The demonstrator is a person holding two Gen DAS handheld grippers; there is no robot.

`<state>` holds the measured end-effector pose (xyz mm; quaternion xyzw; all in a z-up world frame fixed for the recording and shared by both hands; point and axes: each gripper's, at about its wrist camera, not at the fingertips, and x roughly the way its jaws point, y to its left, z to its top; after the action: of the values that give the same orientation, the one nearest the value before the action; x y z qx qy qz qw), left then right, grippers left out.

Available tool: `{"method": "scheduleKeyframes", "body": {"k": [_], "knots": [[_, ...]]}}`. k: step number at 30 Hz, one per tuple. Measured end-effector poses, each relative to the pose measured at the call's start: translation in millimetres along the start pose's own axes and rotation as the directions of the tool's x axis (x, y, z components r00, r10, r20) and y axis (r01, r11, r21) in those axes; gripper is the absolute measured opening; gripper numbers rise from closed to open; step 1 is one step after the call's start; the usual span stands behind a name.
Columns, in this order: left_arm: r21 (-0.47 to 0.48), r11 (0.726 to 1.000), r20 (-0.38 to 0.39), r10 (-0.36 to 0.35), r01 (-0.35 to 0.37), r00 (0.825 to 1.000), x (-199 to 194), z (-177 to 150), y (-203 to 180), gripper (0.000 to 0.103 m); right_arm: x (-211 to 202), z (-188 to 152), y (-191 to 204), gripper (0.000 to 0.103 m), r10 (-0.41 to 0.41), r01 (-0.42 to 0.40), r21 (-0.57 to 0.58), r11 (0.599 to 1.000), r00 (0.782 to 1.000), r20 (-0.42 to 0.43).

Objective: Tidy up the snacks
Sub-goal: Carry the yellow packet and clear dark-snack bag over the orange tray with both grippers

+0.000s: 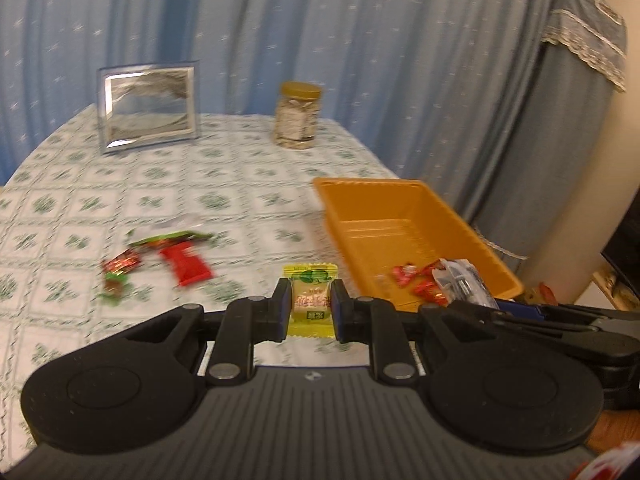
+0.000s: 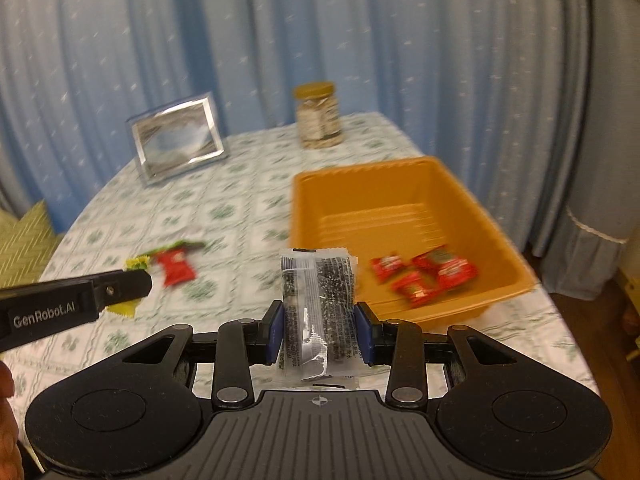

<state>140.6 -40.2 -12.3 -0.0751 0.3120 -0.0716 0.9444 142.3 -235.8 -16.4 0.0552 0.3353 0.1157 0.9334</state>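
Left gripper (image 1: 310,304) jaws clamp a yellow candy (image 1: 311,300); right gripper (image 2: 319,330) jaws clamp a blurred dark packet (image 2: 318,312).

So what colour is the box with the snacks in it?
Orange box, clearest in the right wrist view.

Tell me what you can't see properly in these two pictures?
- Left view: writing on the yellow candy in the left gripper is too small to read.
- Left view: loose red and green wrappers on the table are smeared by motion.
- Right view: the clear dark packet in the right gripper hides part of the orange tray.
- Both views: the jar's contents are blurred.
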Motion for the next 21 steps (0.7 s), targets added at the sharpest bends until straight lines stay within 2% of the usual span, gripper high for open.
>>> {"method": "scheduleKeyframes", "body": {"k": [11,21], "knots": [[0.065,0.995,0.002,-0.072,0.072,0.997,18.1,17.7,-48.0,0.018,-11.2,14.4,-45.2,0.037,-0.058,0.056,0.057,0.997,0.998,0.036],[0.105,0.988,-0.026,-0.114,0.117,0.993,62.2,28.5,-79.6,0.018,9.7,31.7,-79.0,0.037,-0.075,0.071,0.078,0.994,0.996,0.039]]}}
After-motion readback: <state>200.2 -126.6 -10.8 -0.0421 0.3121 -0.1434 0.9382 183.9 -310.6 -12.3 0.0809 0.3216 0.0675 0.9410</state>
